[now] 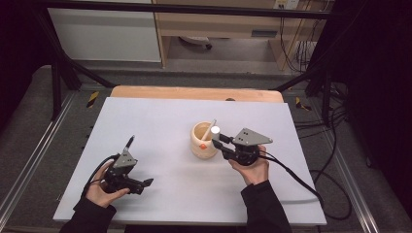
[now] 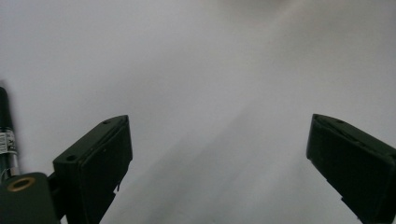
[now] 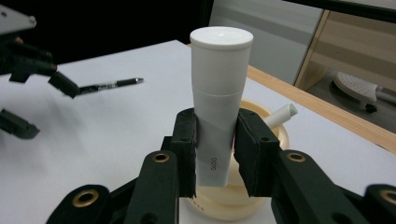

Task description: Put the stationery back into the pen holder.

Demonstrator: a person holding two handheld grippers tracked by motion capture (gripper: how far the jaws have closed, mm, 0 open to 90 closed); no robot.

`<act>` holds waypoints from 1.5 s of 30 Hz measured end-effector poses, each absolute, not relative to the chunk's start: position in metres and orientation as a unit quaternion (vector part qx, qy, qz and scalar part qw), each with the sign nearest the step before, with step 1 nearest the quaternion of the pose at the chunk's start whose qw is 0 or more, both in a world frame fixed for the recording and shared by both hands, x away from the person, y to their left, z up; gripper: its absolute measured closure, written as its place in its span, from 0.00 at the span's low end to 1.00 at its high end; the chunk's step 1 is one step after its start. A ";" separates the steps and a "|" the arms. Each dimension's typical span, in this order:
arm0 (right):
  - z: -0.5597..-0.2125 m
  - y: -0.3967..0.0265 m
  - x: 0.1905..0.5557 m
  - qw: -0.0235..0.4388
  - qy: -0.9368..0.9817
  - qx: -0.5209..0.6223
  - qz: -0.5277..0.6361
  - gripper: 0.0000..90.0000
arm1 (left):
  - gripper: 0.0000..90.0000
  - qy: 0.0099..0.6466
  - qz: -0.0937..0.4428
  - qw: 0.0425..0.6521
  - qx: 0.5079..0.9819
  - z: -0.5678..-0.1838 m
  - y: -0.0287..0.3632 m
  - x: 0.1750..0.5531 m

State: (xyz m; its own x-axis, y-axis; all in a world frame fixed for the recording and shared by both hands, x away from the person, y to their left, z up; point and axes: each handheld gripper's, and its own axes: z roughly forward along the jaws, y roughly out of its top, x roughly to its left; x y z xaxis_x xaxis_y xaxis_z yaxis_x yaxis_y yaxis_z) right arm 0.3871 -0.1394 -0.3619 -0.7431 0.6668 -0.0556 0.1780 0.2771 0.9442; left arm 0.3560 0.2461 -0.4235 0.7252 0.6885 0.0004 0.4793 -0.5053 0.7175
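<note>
Plainly, the right gripper [image 3: 214, 144] is clamping a white tube [image 3: 218, 93] between its jaws, cap end up, its long axis nearly upright and leaning a little. Just behind and below the tube, the cream holder cup [image 3: 275, 135] is sitting with its mouth open, a white stick [image 3: 280, 115] leaning inside it, so the tube is hanging at the cup's near rim. In the high view the right hand [image 1: 253, 170] is reaching in from the cup's right, wrist level, gripper pointing left at the cup [image 1: 204, 141]. Farther off, the left gripper [image 1: 133, 184] is resting low on the white table [image 1: 160, 116], jaws spread wide on nothing, beside a black pen [image 1: 129, 141] lying flat.
</note>
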 end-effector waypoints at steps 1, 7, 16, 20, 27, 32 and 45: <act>-0.361 -0.139 0.390 0.226 0.762 0.281 0.538 0.78 | 0.08 0.342 0.144 0.363 0.855 -0.423 0.247 0.356; -0.356 -0.131 0.404 0.214 0.747 0.299 0.554 0.78 | 0.08 0.346 0.144 0.364 0.853 -0.424 0.251 0.357; -0.357 -0.122 0.424 0.210 0.731 0.319 0.565 0.78 | 0.08 0.348 0.142 0.365 0.851 -0.424 0.253 0.358; -0.362 -0.119 0.433 0.204 0.730 0.329 0.563 0.78 | 0.08 0.349 0.143 0.366 0.851 -0.425 0.255 0.358; -0.377 -0.112 0.441 0.190 0.739 0.341 0.549 0.78 | 0.08 0.351 0.144 0.367 0.849 -0.424 0.256 0.358; -0.387 -0.109 0.444 0.181 0.745 0.350 0.538 0.78 | 0.08 0.350 0.145 0.368 0.849 -0.424 0.256 0.358; -0.397 -0.109 0.443 0.157 0.755 0.362 0.525 0.76 | 0.08 0.349 0.144 0.367 0.850 -0.425 0.257 0.358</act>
